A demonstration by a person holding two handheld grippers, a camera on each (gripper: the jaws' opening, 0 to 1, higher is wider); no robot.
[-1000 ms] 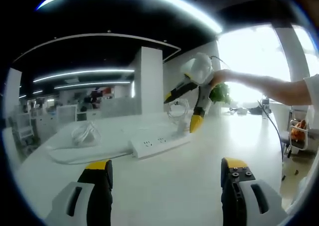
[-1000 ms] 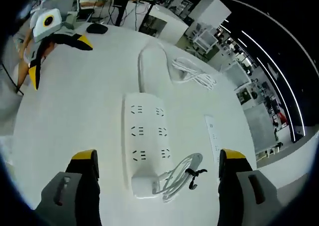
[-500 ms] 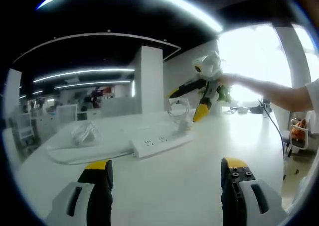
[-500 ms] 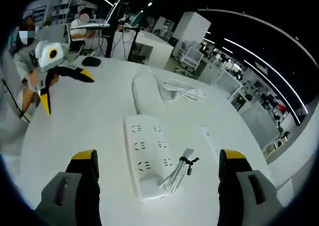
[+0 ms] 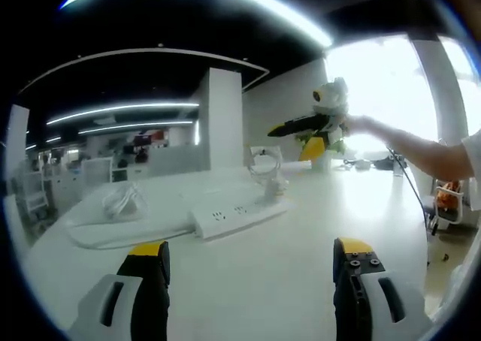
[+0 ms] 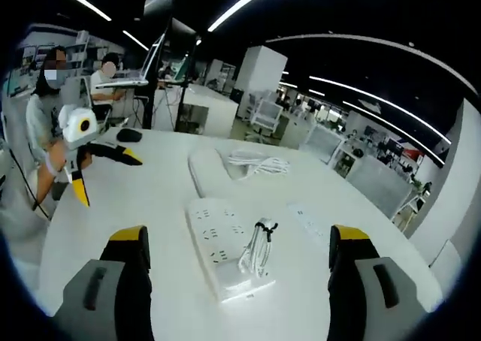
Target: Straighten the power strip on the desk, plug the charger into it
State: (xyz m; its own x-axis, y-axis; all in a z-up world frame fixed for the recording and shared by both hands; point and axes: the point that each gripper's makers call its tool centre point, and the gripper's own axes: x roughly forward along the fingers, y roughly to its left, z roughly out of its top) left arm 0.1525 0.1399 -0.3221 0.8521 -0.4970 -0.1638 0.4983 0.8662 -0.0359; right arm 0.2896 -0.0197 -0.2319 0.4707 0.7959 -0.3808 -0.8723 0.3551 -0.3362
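Big open-plan office with strip lights overhead, and everything sits on a white desk point(image 6: 150, 206). From the right gripper view you look down the length of the power strip point(image 6: 225, 247), which lies flat near the middle of the desk with its socket rows facing up. A bundled white cable point(image 6: 257, 245), tied with a dark strap, rests on top of it toward the near end; the charger itself I can't make out. Farther back there's another loose coil of white cord point(image 6: 255, 161), and the strip's own flat lead loops toward it.

Right gripper point(image 6: 237, 243) has its jaws spread wide with nothing between them. Off to the left in that view the left gripper point(image 6: 98, 172) hangs above the desk, jaws apart too, with people seated behind it.

Left gripper view gets the strip point(image 5: 237, 217) side-on, plus the right gripper point(image 5: 308, 131) held up in the air by a hand point(image 5: 361, 125), well above the desk against a bright window.
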